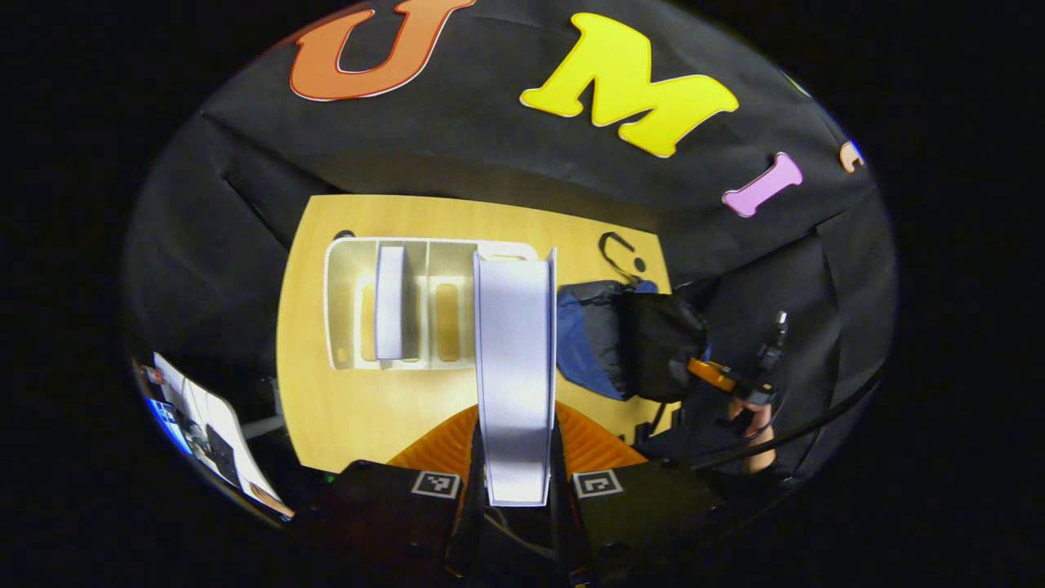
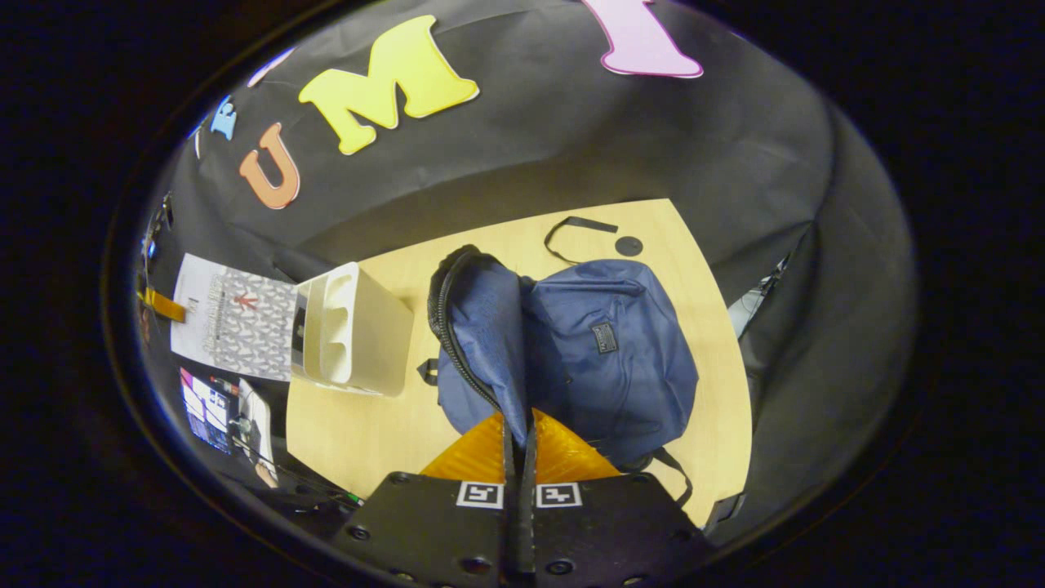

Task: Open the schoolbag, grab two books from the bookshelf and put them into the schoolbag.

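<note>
Left gripper (image 1: pixel 516 457) clenched on tall white-paged book (image 1: pixel 514 359), lifted ahead of fingers. Right gripper (image 2: pixel 520 457) pinching flap of dark blue fabric schoolbag (image 2: pixel 608 351), holding it open. Next, probably: carry book across, lower into opening.

held book (image 1: pixel 516 367) hiding the bookshelf's (image 1: pixel 351 278) right end; schoolbag (image 2: pixel 604 351) interior hidden behind its lifted flap

Lit from overhead, fairly evenly; bright on the table (image 1: pixel 367 408), dim toward the rim. Strong fisheye bending from 9 through 3 o'clock. Soft glare, perhaps, on the book (image 1: pixel 514 359). Sharp centrally, smeared near edges.
</note>
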A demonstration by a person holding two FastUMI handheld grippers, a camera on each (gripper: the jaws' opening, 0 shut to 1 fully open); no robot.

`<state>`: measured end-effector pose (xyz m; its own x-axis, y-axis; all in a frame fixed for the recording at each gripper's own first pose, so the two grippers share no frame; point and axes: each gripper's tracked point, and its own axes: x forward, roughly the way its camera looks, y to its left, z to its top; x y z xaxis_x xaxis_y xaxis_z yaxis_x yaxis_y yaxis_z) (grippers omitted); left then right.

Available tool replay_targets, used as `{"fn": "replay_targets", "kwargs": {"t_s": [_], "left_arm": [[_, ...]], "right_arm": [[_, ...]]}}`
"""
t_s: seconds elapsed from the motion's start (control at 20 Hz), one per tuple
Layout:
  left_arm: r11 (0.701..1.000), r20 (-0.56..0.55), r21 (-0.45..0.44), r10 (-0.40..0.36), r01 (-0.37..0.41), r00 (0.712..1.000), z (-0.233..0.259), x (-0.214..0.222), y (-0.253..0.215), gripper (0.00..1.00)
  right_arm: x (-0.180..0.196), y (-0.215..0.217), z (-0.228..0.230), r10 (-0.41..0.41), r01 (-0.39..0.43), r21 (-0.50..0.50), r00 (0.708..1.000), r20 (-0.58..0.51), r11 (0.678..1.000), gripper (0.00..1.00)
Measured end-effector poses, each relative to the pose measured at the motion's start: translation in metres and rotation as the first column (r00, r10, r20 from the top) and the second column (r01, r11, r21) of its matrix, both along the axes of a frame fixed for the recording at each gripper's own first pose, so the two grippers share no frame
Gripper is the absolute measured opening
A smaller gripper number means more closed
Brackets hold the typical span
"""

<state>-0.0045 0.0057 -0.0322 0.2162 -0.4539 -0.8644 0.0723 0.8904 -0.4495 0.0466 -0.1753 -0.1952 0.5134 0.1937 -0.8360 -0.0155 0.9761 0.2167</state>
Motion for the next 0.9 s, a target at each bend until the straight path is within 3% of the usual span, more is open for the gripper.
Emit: {"fn": "replay_targets", "kwargs": {"t_s": [0.15, 0.35, 0.45, 0.6, 0.75, 0.9], "left_arm": [[0.982, -0.025, -0.188, 0.020, -0.025, 0.999, 0.003, -0.009, -0.048, 0.36], [0.948, -0.081, -0.319, -0.048, 0.019, 0.996, -0.047, -0.029, -0.108, 0.36], [0.926, -0.113, -0.378, -0.050, 0.003, 0.992, -0.075, -0.031, -0.140, 0.36], [0.918, -0.083, -0.395, -0.021, -0.013, 0.996, -0.125, -0.032, -0.181, 0.36], [0.904, -0.096, -0.423, 0.013, -0.053, 0.995, -0.160, -0.039, -0.220, 0.36], [0.917, -0.064, -0.395, 0.028, -0.052, 0.998, -0.195, -0.037, -0.247, 0.36]], "right_arm": [[-0.002, 0.000, 0.003, -0.001, 0.001, -0.003, 1.000, 0.002, 1.000, 0.00], [-0.002, 0.002, 0.008, -0.003, 0.003, 0.004, 1.000, 0.008, 1.000, 0.00], [-0.002, 0.004, 0.009, -0.006, 0.006, 0.013, 1.000, 0.007, 1.000, 0.00], [-0.002, 0.000, 0.011, -0.016, 0.016, 0.018, 1.000, 0.010, 1.000, 0.03], [-0.001, -0.004, 0.013, -0.028, 0.028, 0.013, 1.000, 0.003, 1.000, 0.00], [0.001, -0.007, 0.017, -0.030, 0.030, 0.007, 1.000, 0.002, 1.000, 0.03]]}}
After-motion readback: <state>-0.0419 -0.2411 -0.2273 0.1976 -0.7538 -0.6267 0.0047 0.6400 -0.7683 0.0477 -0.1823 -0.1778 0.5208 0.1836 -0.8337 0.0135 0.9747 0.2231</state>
